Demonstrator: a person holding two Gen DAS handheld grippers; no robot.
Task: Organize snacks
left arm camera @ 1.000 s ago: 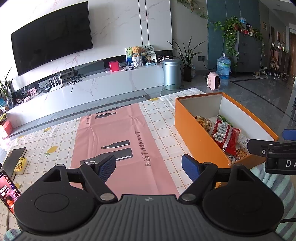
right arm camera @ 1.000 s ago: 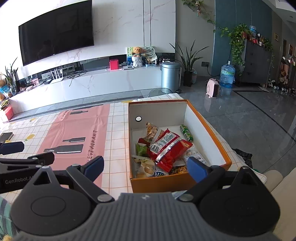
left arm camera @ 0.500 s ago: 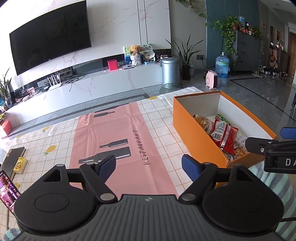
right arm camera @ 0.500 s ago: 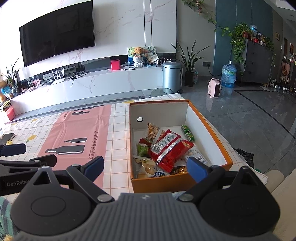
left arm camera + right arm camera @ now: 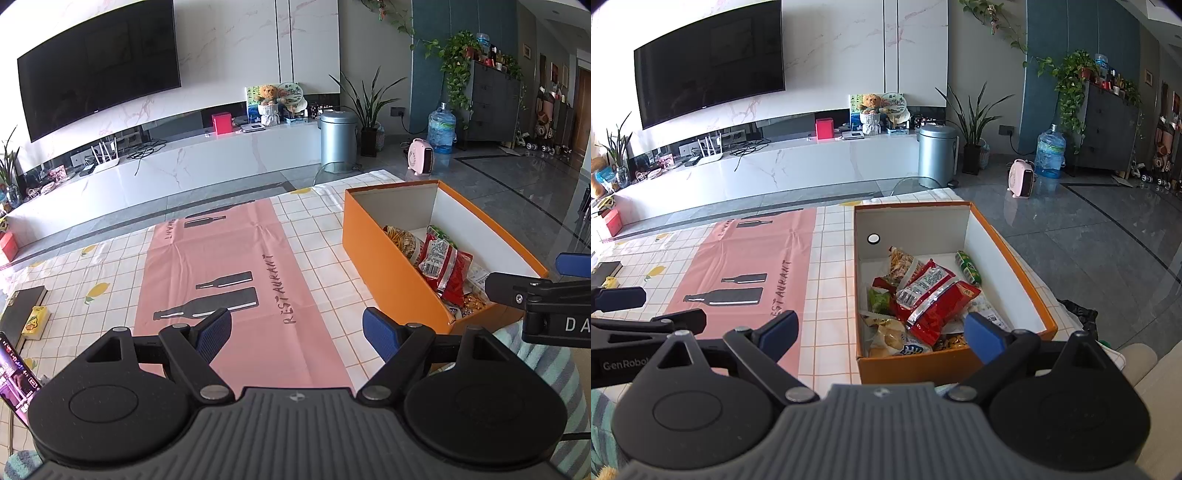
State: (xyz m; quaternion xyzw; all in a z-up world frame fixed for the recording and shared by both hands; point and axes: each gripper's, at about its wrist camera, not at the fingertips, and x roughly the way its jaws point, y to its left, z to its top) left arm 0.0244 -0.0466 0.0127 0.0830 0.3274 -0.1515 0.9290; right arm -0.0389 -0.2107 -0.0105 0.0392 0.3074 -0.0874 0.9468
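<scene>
1. Left wrist view: the left gripper (image 5: pixel 297 330) is spread wide with nothing between its blue pads (image 5: pixel 213 329). It hangs above the near end of the pink mat (image 5: pixel 236 273), which lies on the checked cloth (image 5: pixel 110 258).
2. The orange box (image 5: pixel 384 266) stands on the cloth to the right of the mat, lid off, white inside. Its near half holds the snacks: a red bag (image 5: pixel 448 271) lies on top, a clear bag of brown sticks (image 5: pixel 400 238) sits behind it toward the far wall, and smaller packets (image 5: pixel 469 301) show at the near end. The far end of the box shows only bare white wall.
3. The right gripper (image 5: pixel 546 271) enters from the right edge, level with the box's near corner; only part of it shows here.
4. At the left edge a dark book (image 5: pixel 22 310) and a small yellow pack (image 5: pixel 35 322) lie on the cloth, touching each other, with a lit phone (image 5: pixel 14 376) nearer the camera.
5. Right wrist view: the right gripper (image 5: pixel 882 332) is also wide apart and carries nothing. It hovers just short of the box's (image 5: pixel 1012 254) near wall, its right pad in line with the snack heap.
6. Inside, the red bag (image 5: pixel 936 301) lies slantwise across the middle. The stick bag (image 5: pixel 901 260) is behind it, a green roll (image 5: pixel 967 266) leans along the right wall, a green packet (image 5: pixel 879 299) is left of the red bag, and pale packets (image 5: pixel 894 338) fill the near end.
7. A round hole (image 5: pixel 873 238) shows in the far wall.
8. The left gripper (image 5: pixel 646 308) reaches in from the left, over the mat (image 5: pixel 746 266).
</scene>
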